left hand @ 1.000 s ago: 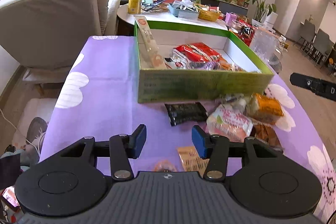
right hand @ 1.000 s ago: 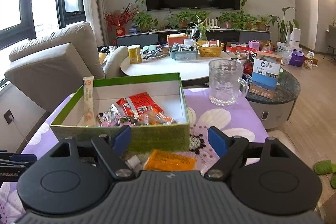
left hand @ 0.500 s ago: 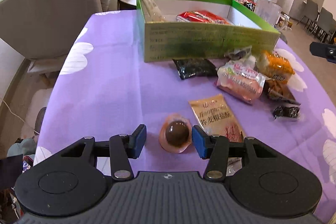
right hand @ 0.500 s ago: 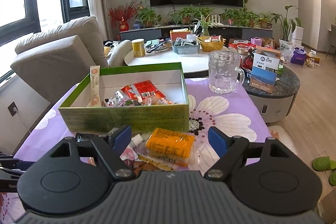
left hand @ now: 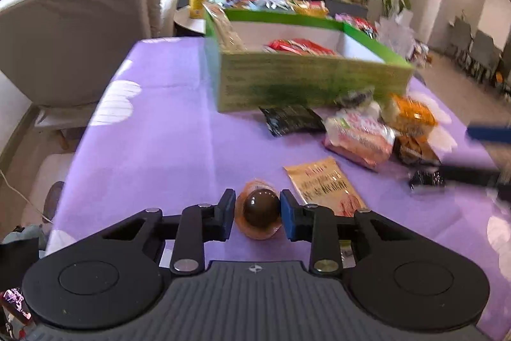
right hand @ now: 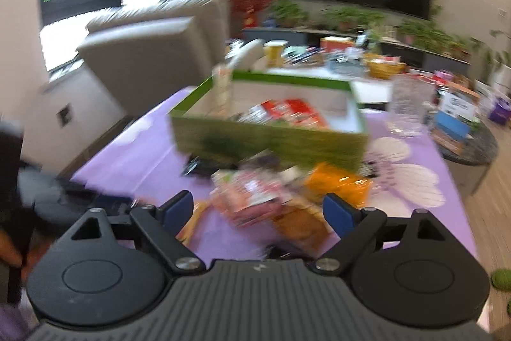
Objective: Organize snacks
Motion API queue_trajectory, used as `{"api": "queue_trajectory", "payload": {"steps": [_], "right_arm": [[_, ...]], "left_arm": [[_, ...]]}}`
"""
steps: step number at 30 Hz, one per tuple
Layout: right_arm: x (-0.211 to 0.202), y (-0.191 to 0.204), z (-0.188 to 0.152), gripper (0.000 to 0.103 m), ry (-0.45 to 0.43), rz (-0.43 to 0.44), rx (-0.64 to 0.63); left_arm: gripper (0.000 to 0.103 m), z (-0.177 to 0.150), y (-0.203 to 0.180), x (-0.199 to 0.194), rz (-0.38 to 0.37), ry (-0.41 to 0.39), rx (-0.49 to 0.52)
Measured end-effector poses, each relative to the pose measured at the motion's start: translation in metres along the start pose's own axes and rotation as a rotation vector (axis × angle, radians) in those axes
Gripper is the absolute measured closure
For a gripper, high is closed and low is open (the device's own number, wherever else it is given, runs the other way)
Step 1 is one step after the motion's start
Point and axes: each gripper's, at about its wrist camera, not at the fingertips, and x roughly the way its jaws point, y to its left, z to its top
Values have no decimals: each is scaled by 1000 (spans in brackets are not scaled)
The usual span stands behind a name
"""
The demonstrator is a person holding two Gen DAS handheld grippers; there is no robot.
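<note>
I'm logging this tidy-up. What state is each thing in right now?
left gripper: closing around the egg-shaped snack
egg-shaped snack: sealed, on the cloth between the fingers
right gripper: open, empty
green box: lidless, partly filled
glass mug: upright, looks empty

Purple-clothed table carries green box, snack packets.

The left gripper has narrowed; its jaws are closing around the round brown snack at lower centre. The right gripper view has rolled and blurred, jaws wide.
</note>
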Motion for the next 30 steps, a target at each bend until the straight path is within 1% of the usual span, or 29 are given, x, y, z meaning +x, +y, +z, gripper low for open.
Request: {"api": "queue_trajectory", "payload": {"steps": [4,8,12,18,22,25,27,30], "right_arm": [[19,23,-5,35,61,51,-30],[34,42,-3,35,88,83,-53],[43,53,-3,35,111,78,-76],[59,57,-6,35,161,57,-48],[68,60,-9,36,189,70,-58],[65,60,-9,36,170,87,-53],[63,61,-8,50,161,89,-60],[61,58,-9,53,154,113,-61]], "left_arm": [[75,6,8,-14,16,-48,0],[75,11,17,-23,26,-75,-15],[75,11,24,-26,38,-75,-25],[75,9,28,-24,47,-63,-36],[75,9,27,-23,48,-57,-40],[75,8,27,-22,51,-50,-40],[75,8,27,-21,53,-47,-46],[75,8,26,-20,52,-45,-52]]}}
